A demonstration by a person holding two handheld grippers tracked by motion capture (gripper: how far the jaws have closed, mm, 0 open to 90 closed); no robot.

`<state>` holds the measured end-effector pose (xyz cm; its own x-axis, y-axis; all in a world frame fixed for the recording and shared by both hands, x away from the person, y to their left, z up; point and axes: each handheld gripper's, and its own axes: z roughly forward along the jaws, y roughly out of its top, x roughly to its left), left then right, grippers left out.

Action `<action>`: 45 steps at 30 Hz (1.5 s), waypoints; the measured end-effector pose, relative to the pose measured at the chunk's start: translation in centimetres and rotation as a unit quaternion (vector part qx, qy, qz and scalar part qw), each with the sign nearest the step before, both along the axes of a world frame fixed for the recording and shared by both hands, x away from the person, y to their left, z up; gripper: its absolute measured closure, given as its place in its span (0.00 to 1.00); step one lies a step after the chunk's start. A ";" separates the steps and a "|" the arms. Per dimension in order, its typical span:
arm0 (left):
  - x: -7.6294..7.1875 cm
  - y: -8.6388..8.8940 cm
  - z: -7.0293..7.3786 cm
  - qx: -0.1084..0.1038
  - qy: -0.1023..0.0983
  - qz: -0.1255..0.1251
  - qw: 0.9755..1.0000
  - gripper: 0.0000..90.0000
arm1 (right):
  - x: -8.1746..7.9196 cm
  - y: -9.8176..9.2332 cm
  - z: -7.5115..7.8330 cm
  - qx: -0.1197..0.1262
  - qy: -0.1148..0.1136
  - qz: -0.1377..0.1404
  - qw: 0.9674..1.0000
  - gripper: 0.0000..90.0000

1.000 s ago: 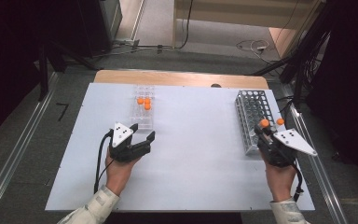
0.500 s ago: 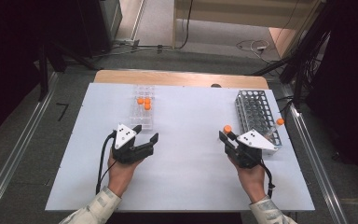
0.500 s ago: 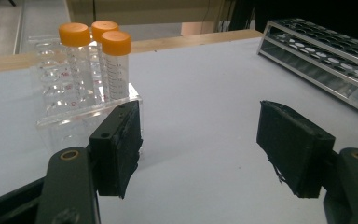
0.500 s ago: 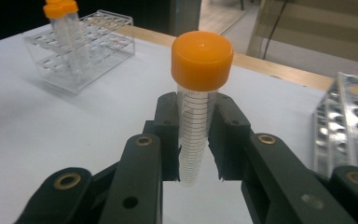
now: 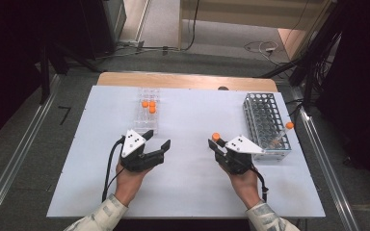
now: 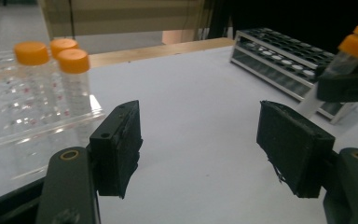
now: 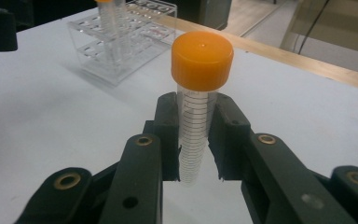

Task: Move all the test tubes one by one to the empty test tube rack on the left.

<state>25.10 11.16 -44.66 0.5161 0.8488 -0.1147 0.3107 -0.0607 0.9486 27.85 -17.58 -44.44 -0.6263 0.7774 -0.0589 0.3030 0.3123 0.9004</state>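
1. Since half a second ago the right gripper [image 5: 217, 146] has carried its orange-capped tube [image 5: 216, 137] a little further left across the counter [image 5: 188, 192], well clear of the metal rack [image 5: 266, 121]; the left gripper [image 5: 156, 139] has barely shifted
2. Step in hand, as I judge it: moving a tube from the metal rack toward the clear rack [image 5: 147, 114], where three capped tubes [image 5: 149, 106] already stand
3. Right fingers [image 7: 168, 126] are closed on the tube [image 7: 196, 126], gripping its clear graduated body just below the cap, one on each side; the tube stands nearly upright between them, its cap above the fingertips and its lower end showing beneath them
4. Left fingers [image 6: 119, 147] stand wide apart with nothing between them, hovering over bare counter just in front of the clear rack [image 6: 37, 121]; the held tube [image 6: 349, 53] shows off to their right
5. One more tube [image 5: 284, 132] leans at the metal rack's right edge
6. Next move calls for carrying the tube on to a free well in the clear rack, keeping it upright and lining its tip over the hole before lowering; the empty left gripper could steady the light rack or take the tube in a handover
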 end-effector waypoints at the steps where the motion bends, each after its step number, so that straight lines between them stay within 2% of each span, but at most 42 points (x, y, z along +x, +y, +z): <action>1: -0.1 -0.3 0.1 0.001 -0.003 -0.008 1.000 0.33 | 0.0 0.3 -0.1 -0.001 0.001 0.004 1.000 0.80; 3: -0.4 -0.8 0.3 0.007 -0.008 -0.022 1.000 0.33 | -0.1 0.8 -0.2 -0.003 0.004 0.013 1.000 0.80; 7: -0.8 -2.1 0.6 0.005 -0.013 -0.054 0.998 0.34 | -0.3 1.9 -0.5 -0.007 0.007 0.030 0.999 0.80; 15: -1.0 -3.6 0.9 0.000 -0.020 -0.084 0.996 0.40 | -1.0 4.4 -0.9 -0.014 0.012 0.064 0.998 0.80; 22: -1.0 -4.1 0.6 0.006 -0.024 -0.098 0.995 0.54 | -1.5 5.9 -1.0 -0.014 0.015 0.086 0.996 0.80; 28: -1.0 -4.1 0.5 0.013 -0.028 -0.105 0.994 0.71 | -2.0 6.6 -0.9 -0.011 0.016 0.098 0.995 0.80; 38: -1.0 -4.0 0.4 0.016 -0.028 -0.103 0.994 0.77 | -1.9 6.6 -0.8 -0.009 0.020 0.103 0.994 0.80; 39: -1.0 -4.0 0.5 0.013 -0.027 -0.103 0.994 0.77 | -1.9 6.5 -0.8 -0.007 0.022 0.104 0.994 0.78; 42: -0.9 -3.7 0.6 0.008 -0.028 -0.098 0.995 0.77 | -1.8 6.5 -0.7 -0.005 0.029 0.109 0.994 0.62; 45: -0.6 -2.9 0.9 0.000 -0.028 -0.086 0.996 0.77 | -1.6 6.0 -0.6 -0.006 0.027 0.109 0.994 0.51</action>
<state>24.50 8.21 -43.76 0.6601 0.7467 -0.0821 0.2429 -0.1087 0.9639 26.21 -11.54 -45.01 -0.7827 0.6218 -0.0279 0.2752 0.3858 0.8806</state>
